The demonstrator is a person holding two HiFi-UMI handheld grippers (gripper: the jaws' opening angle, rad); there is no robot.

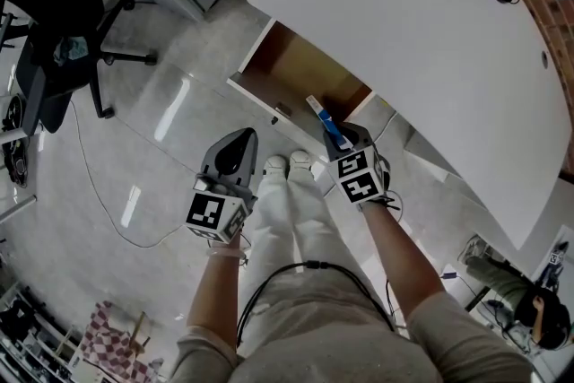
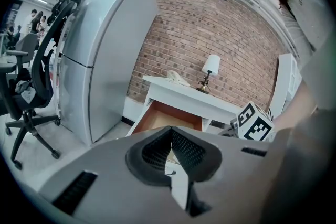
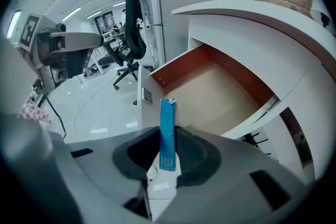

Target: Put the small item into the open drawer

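Blue packet [image 3: 167, 134] stands upright, pinched between the jaws of the right gripper [image 3: 168, 152], at the front edge of the open drawer [image 3: 210, 92] under the white desk [image 1: 430, 40]. The left gripper [image 2: 170, 144] hangs beside it over the floor [image 1: 161, 103], jaws closed together on nothing.

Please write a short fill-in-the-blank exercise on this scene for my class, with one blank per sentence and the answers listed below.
1. The right claw is shut on a slim ____ item.
2. The left claw is shut and holds ____.
3. The drawer under the white desk stands ____.
4. The wall behind the desk is built of ____.

Missing words: blue; nothing; open; brick.
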